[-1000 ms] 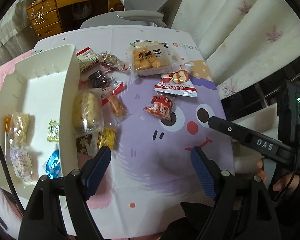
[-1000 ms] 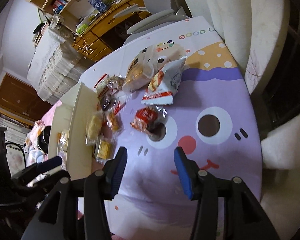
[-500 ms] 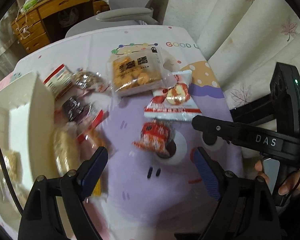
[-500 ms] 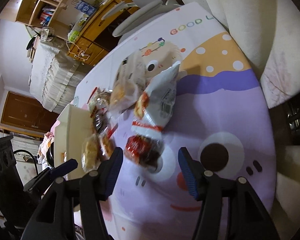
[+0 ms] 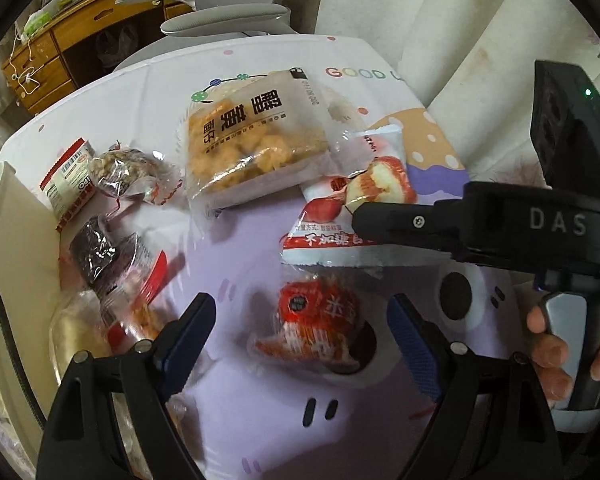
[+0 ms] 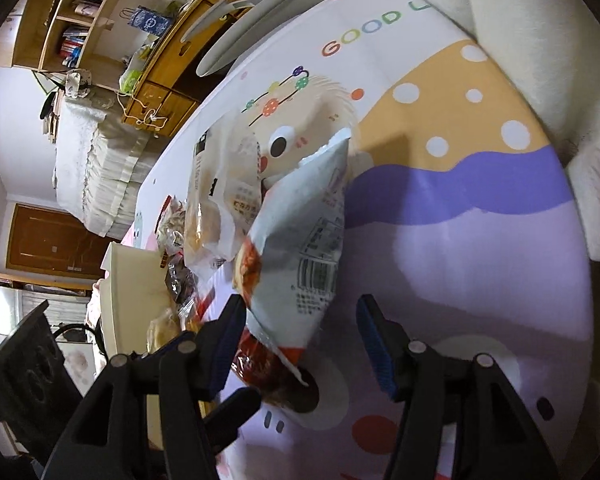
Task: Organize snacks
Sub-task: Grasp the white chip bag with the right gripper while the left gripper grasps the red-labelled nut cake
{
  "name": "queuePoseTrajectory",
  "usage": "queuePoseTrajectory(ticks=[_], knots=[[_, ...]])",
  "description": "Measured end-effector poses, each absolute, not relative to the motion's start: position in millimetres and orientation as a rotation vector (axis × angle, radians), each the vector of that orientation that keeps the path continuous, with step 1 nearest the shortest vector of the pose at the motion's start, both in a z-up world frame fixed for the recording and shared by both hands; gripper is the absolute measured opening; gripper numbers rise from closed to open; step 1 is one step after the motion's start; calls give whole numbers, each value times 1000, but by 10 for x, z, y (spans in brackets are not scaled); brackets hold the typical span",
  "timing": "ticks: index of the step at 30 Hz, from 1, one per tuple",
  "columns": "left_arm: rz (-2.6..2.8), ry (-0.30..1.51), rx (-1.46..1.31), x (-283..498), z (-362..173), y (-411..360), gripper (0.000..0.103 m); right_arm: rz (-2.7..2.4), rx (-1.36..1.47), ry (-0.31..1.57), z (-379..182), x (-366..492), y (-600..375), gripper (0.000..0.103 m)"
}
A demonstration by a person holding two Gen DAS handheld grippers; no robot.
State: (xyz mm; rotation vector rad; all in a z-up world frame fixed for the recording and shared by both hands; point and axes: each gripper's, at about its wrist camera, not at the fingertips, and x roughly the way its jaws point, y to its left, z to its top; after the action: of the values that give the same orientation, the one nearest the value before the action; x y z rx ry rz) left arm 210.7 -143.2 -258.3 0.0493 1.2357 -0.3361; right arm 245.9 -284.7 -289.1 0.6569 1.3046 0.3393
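Left gripper point(image 5: 300, 330), jaws spread, straddles the red packet point(image 5: 312, 328) on the worktop; right gripper point(image 6: 300, 332), jaws parted, brackets the white bag point(image 6: 300, 248). Best to centre before squeezing.

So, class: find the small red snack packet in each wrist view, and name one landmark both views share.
Left wrist view: the small red snack packet lies low in the centre, between the left tongs, which stand open around it.
Right wrist view: it sits at lower centre-left, half hidden under the white apple-print bag, by the right tongs' left finger.
Shared landmark: the tablecloth's dark round eye.
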Motion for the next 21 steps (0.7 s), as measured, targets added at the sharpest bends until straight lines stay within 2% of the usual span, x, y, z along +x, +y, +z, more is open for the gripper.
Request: queuePoseTrajectory(ticks=[7,13,17,21], knots=[[-356,1245,64,2146,-2711,-1513,86,364,648,1289,-2926,2580,-2812,58],[-355,1243,76,2167,-2781,-1602,75,374,650,1261,-2926,2638,-2816,57],[-355,1244,81,2175,-2846,-1657,66,343,672,1240,-2915,2642,-2839,51],[-353,1220,76,2172,-2846,-1680,62,351,698,1229,-2933,2625,-2879,44]])
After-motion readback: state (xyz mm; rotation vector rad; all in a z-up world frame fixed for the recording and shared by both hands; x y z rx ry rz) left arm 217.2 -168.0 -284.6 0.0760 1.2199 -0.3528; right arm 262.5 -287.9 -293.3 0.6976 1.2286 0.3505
